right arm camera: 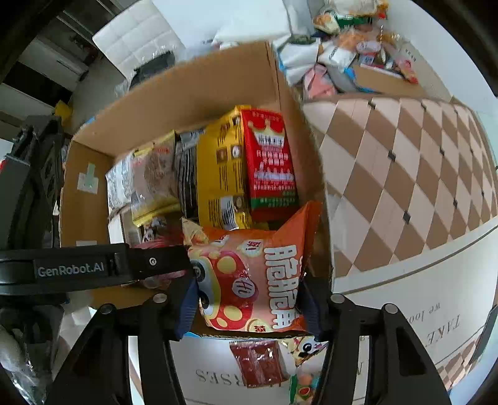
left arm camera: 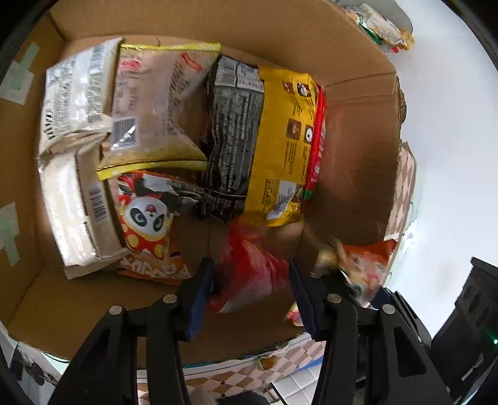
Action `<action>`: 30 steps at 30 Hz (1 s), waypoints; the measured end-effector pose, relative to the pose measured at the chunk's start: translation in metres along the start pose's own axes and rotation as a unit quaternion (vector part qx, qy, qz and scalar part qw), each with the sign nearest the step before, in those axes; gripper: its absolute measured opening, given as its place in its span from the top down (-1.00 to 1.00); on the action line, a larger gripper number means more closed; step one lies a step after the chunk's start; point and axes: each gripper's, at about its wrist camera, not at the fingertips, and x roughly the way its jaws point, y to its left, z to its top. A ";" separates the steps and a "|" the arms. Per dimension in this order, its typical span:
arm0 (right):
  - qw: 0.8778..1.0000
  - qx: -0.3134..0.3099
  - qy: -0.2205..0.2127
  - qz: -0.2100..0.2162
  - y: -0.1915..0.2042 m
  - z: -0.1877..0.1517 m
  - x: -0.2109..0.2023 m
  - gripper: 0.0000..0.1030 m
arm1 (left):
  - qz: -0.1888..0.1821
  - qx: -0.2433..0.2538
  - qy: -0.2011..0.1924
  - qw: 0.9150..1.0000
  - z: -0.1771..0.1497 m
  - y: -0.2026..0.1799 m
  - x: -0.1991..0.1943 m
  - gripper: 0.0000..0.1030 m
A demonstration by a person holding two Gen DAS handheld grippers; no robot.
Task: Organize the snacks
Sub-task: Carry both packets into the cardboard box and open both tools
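Observation:
A cardboard box (left arm camera: 280, 28) holds several snack packs: white, tan, black-and-yellow (left arm camera: 249, 140), red, and a panda pack (left arm camera: 146, 218). My left gripper (left arm camera: 252, 286) is inside the box, shut on a blurred red bag (left arm camera: 249, 264). My right gripper (right arm camera: 249, 299) is shut on an orange snack bag (right arm camera: 258, 274) at the box's near right corner, in front of the red pack (right arm camera: 270, 162). The orange bag also shows in the left wrist view (left arm camera: 364, 264). The left gripper's body (right arm camera: 93, 268) shows in the right wrist view.
A checkered tablecloth (right arm camera: 404, 174) lies right of the box (right arm camera: 186, 90). A heap of other snacks (right arm camera: 348, 53) lies beyond it at the back. More packs (right arm camera: 261, 361) lie below the box's near edge. A white chair (right arm camera: 133, 40) stands behind.

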 end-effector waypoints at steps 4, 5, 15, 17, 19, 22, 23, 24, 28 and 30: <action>1.000 -0.004 0.001 -0.007 0.000 -0.001 -0.001 -0.57 | 0.013 0.008 -0.014 1.000 -0.003 -0.001 -0.007 -0.36; 1.000 -0.004 0.002 -0.008 0.000 -0.001 -0.001 -0.57 | 0.012 0.009 -0.015 1.000 -0.004 -0.002 -0.008 -0.36; 1.000 -0.006 -0.001 -0.016 0.003 -0.009 -0.007 -0.57 | 0.057 0.033 -0.063 0.996 -0.024 -0.006 -0.040 -0.36; 1.000 -0.009 -0.007 -0.024 0.004 -0.012 -0.011 -0.57 | 0.078 0.043 -0.083 0.993 -0.031 -0.004 -0.047 -0.36; 0.999 -0.012 -0.013 -0.027 0.005 -0.016 -0.016 -0.57 | 0.108 0.054 -0.113 0.986 -0.045 -0.003 -0.057 -0.36; 0.999 -0.018 -0.027 -0.033 0.008 -0.025 -0.026 -0.57 | 0.152 0.068 -0.152 0.974 -0.066 0.001 -0.064 -0.37; 0.999 -0.020 -0.030 -0.035 0.009 -0.027 -0.028 -0.57 | 0.159 0.070 -0.160 0.972 -0.069 0.003 -0.066 -0.37; 0.998 -0.023 -0.036 -0.037 0.010 -0.032 -0.032 -0.57 | 0.166 0.071 -0.171 0.969 -0.076 0.005 -0.069 -0.37; 0.997 -0.030 -0.053 -0.040 0.014 -0.047 -0.044 -0.58 | 0.182 0.065 -0.212 0.958 -0.102 0.012 -0.076 -0.38; 0.996 -0.036 -0.062 -0.043 0.018 -0.057 -0.052 -0.57 | 0.189 0.064 -0.232 0.952 -0.113 0.016 -0.084 -0.37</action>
